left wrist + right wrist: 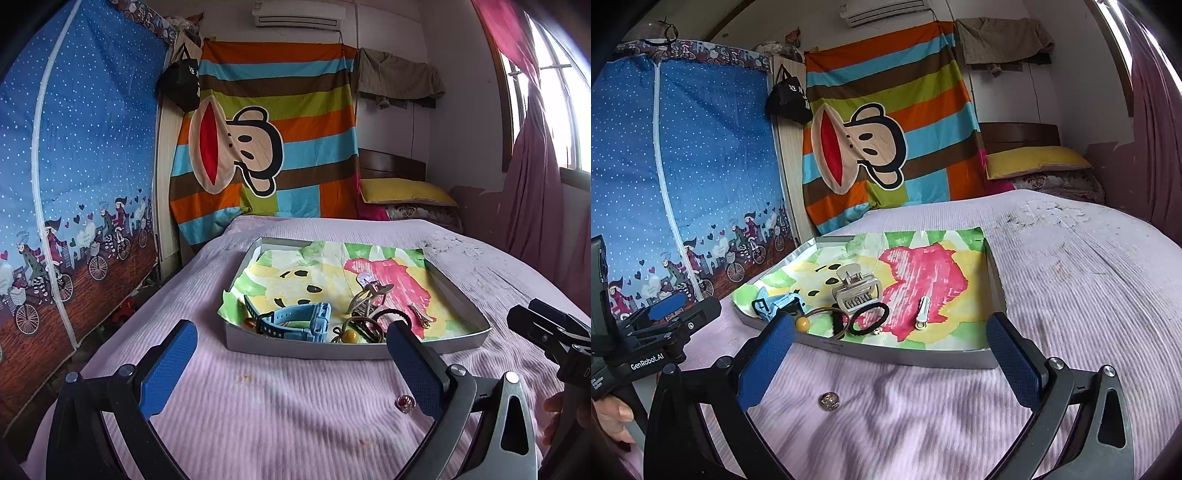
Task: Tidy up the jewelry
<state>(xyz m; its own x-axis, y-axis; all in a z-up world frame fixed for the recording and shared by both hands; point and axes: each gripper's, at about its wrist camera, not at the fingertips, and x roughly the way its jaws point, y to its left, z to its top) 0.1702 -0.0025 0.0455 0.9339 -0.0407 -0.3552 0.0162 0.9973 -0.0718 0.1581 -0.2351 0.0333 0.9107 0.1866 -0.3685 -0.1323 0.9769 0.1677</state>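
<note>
Both my tongs, left gripper (291,363) and right gripper (890,354), hang spread and empty over the small stud (829,401) on the bedspread (1071,295), which I judge could sink into the soft cloth if pinched, while beyond it the tray (908,356) rim guards watch (299,321), claw clip (855,291), hair ties (868,319), open bed past it.

A bed (295,387) with a ribbed lilac cover fills the room, and everything else sits around it: at its head lies a yellow pillow (406,192) against a dark wooden headboard (391,164). Behind the bed hangs a striped monkey-face cloth (266,140) below a white air conditioner (295,14). Beside the bed stands a blue dotted fabric wardrobe (81,147), and opposite it a bright window (561,103) with pink curtains (532,192).
</note>
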